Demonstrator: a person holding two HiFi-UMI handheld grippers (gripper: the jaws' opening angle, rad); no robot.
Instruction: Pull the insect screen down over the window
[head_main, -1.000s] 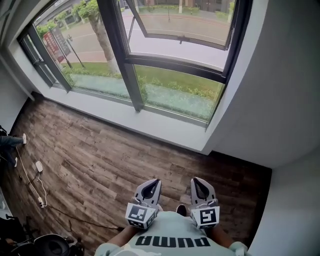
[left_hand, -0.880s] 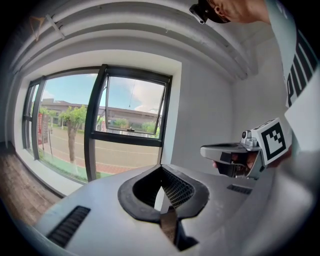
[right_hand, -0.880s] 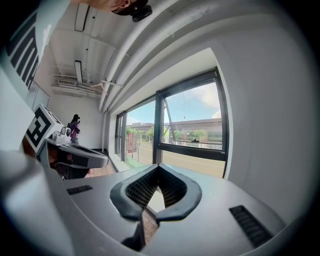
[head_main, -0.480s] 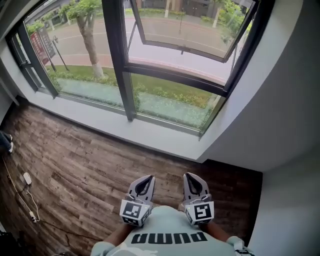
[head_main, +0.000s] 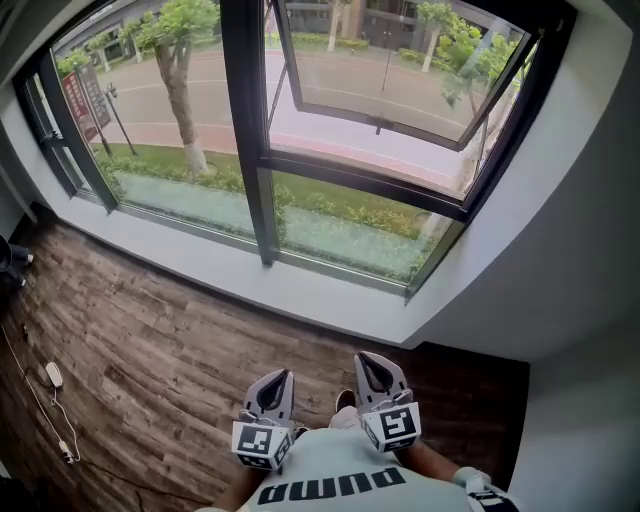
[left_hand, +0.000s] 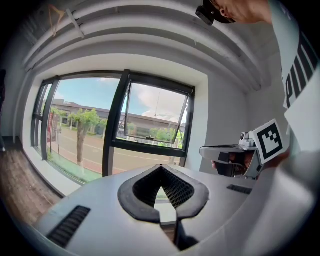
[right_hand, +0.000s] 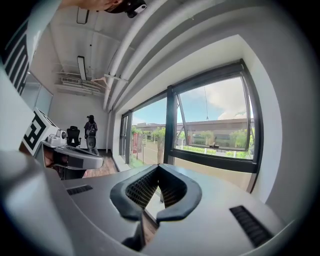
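Note:
A big dark-framed window (head_main: 250, 150) fills the top of the head view, its upper right sash (head_main: 400, 105) tilted open outward. A thin cord (head_main: 383, 60) hangs in front of that open pane; no insect screen is drawn over the glass. My left gripper (head_main: 274, 382) and right gripper (head_main: 367, 364) are low, close to the person's body, over the wood floor and well short of the window. Both are shut with nothing between the pads. The left gripper (left_hand: 161, 167) and the right gripper (right_hand: 158, 167) both point at the window in their own views.
A white sill (head_main: 300, 290) runs under the glass, and a white wall (head_main: 570, 250) stands at the right. A cable with a small plug (head_main: 52, 375) lies on the floor at the left. A person (right_hand: 90, 131) and an office chair (right_hand: 73, 135) are far back in the room.
The window has come nearer and fills more of the head view, with more of the open sash showing. Both grippers stay shut and low by the body.

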